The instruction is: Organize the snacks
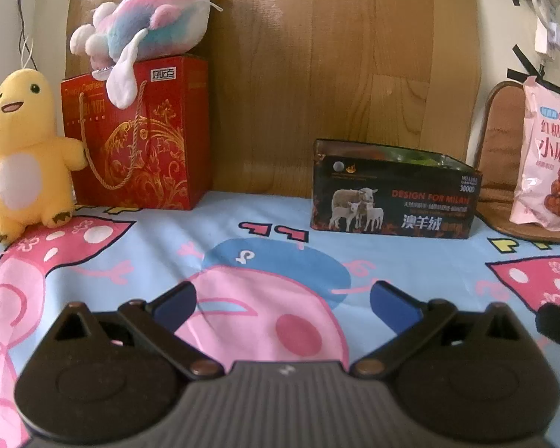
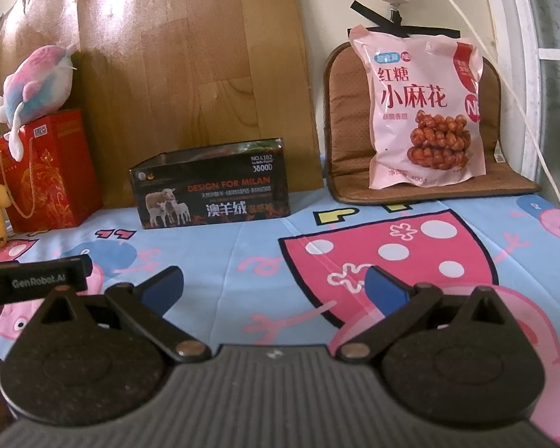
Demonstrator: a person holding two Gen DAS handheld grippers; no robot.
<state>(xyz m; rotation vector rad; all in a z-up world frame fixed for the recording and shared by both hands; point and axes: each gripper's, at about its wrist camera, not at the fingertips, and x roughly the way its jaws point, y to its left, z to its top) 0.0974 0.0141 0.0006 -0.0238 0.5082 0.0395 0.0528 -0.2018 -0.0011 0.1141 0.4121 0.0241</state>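
Both tongs spread, empty: left tongs [image 1: 282, 304], right tongs [image 2: 274, 287]. Snack bag [image 2: 425, 112] upright at bed's [image 2: 242, 254] far right edge, ahead-right, nearer right; box [image 2: 211, 194] ahead-left.

Low, wallward views sharing dark box [image 1: 392, 194]

light: soft daylight, bright | glare: sheen on wood panel [image 2: 190, 56] | edges: fisheye bending, dark corners | focus: slightly soft

Open bedsheet [image 2: 242, 261] ahead of both tongs, nothing between jaws. Far ahead: black box [image 2: 211, 186] centre, snack bag [image 2: 425, 112] upright on the brown mat [image 2: 347, 130] to the right, red gift bag [image 1: 138, 134] and plush toys left, blocking that edge.
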